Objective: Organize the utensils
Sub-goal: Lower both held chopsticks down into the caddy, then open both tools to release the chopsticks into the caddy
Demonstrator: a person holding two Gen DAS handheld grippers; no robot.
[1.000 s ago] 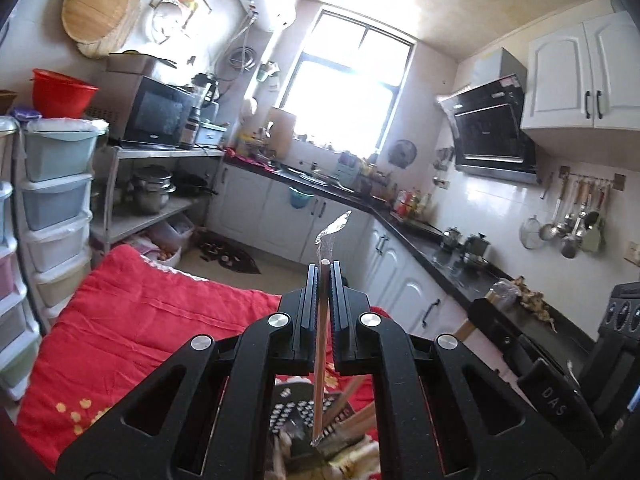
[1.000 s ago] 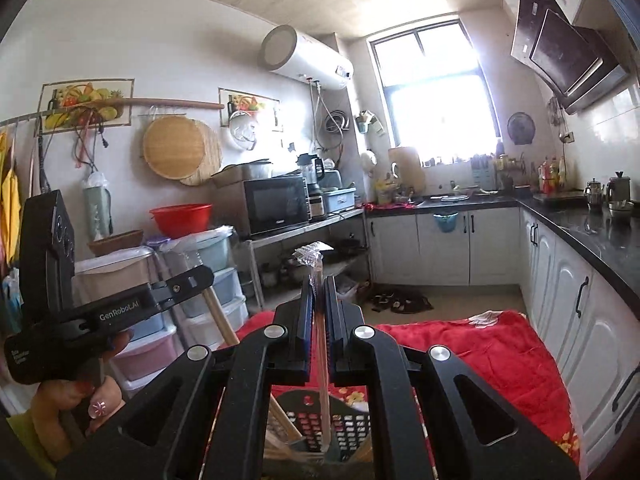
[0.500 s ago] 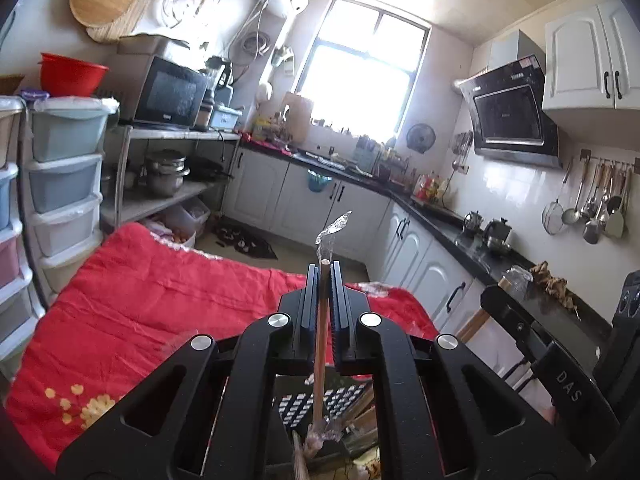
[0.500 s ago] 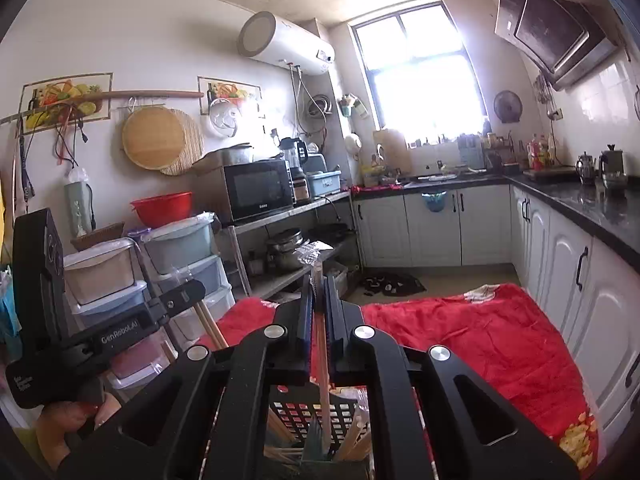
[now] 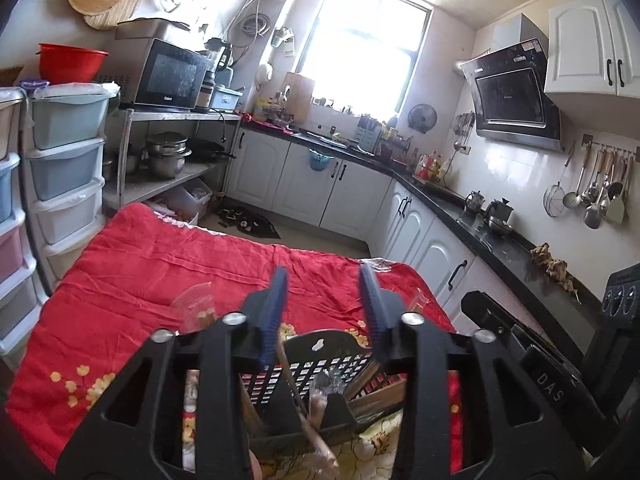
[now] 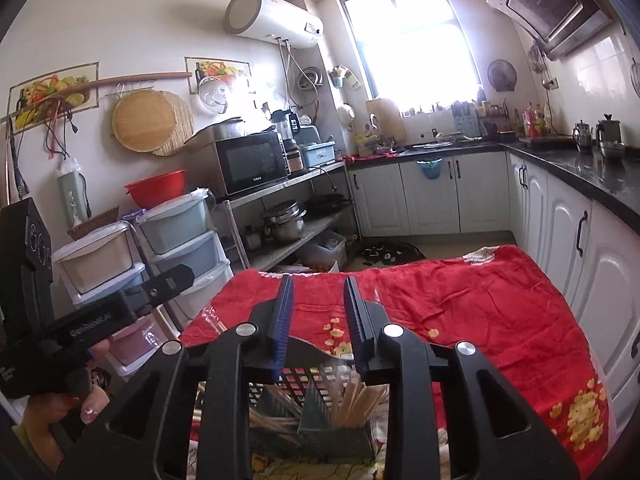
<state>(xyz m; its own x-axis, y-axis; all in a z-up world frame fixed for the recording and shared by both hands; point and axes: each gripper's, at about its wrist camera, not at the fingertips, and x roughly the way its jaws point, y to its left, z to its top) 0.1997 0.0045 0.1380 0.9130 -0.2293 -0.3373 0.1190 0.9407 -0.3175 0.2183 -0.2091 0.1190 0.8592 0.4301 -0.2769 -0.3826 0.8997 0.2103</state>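
Both claws, left claw (image 5: 323,292) and right claw (image 6: 318,300), just opened, hold nothing.

Left gripper (image 5: 324,308) and right gripper (image 6: 318,312) side by side, jaws just parted, nothing gripped

Both wrist views look forward, close above the shared holder (image 5: 320,364) — red cloth (image 6: 480,304) beyond.

Two black plastic grippers (image 5: 324,308) (image 6: 318,312) are showing blue ribbed pads (image 5: 272,320), silver screws, and white lettering.
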